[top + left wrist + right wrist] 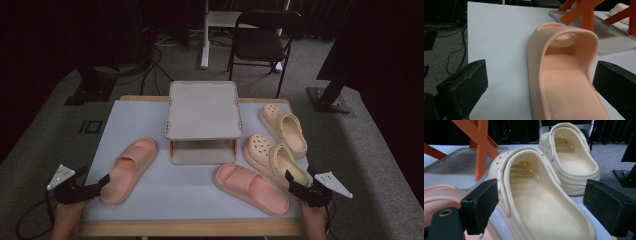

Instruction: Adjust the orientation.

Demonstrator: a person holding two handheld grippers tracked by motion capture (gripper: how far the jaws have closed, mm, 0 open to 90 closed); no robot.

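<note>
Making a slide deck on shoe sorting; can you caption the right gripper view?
Open right gripper straddling the heel of the near cream clog, its twin behind.

Readable text: none on any thing in the three views.
Floor mark (pixel 90 126): a dark printed sign on the grey carpet, just left of the table's (pixel 145 112) far left corner; its shapes look like "10" or "IO", and which cannot be told.
Pink slides, cream clogs: no brand or size mark can be made out on them.
Shelf rack (pixel 203 107) at the table's far middle: bare grey top, no label to be seen.
Grey three-cornered plates on the grippers: small dark dots, no letters or numbers.
</note>
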